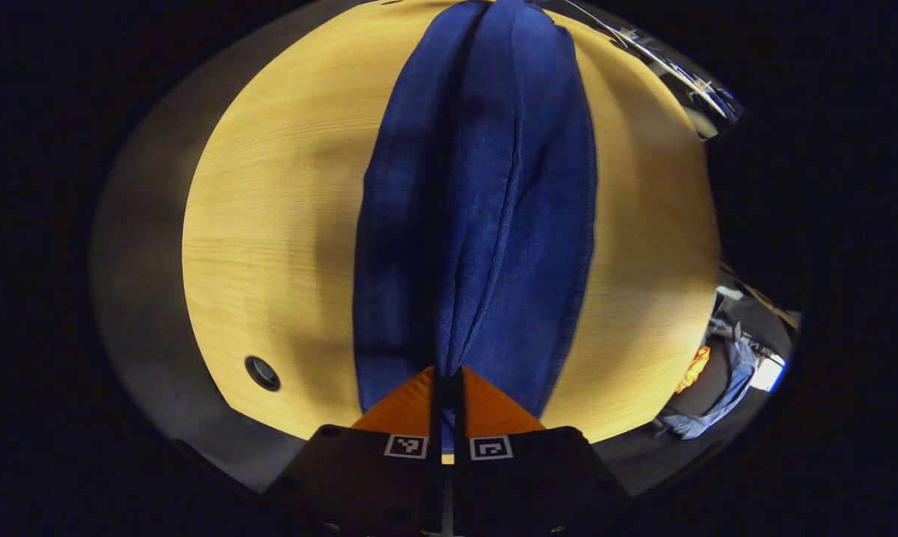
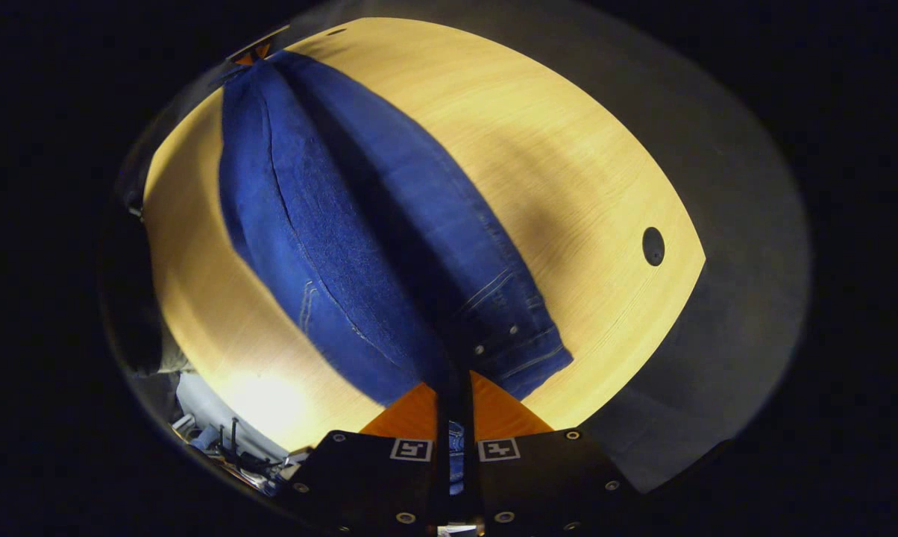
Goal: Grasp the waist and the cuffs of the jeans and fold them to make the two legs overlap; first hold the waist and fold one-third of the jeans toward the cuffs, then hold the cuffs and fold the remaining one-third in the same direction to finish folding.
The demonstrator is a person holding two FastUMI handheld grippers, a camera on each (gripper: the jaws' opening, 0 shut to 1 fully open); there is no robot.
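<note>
In the left gripper view, the left gripper has its jaws drawn nearly together on the near end of the jeans, pinching a raised ridge of denim between them. From that pinch the jeans run straight away along the middle of the wooden tabletop, both legs lying side by side with a seam line between. A round cable hole sits in the tabletop left of the jeans, near the near edge. Past the tabletop's right edge there is blurred clutter; its nature cannot be told. In the right gripper view, the right gripper has its jaws closed on the waist end of the jeans, where rivets and pocket stitching show just right of the pinch. The jeans stretch away diagonally toward the upper left over the tabletop, and the cable hole lies well to their right.
</note>
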